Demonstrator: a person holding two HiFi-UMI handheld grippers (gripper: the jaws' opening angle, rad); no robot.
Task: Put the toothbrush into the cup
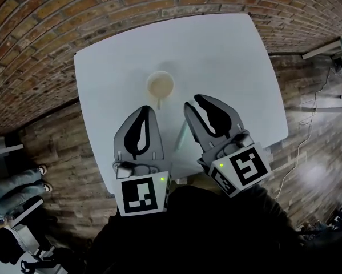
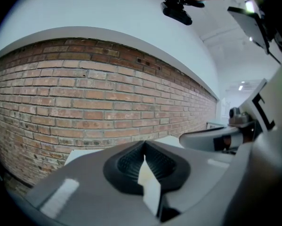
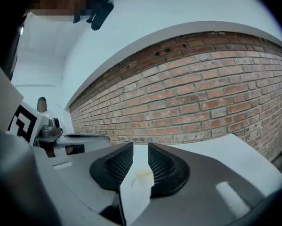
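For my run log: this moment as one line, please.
toothbrush on table; cup upright; left gripper jaws shut; right gripper jaws open, empty

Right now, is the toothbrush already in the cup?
No, the toothbrush lies flat on the table, outside the cup.

The right gripper [image 3: 140, 147] held its jaws apart, nothing pressed between them, and through the gap I saw the white table [image 3: 225, 149] and, faintly, a pale cup [image 3: 141, 180], a brick wall [image 3: 202, 102] behind, the left gripper [image 3: 100, 139] at the left side.
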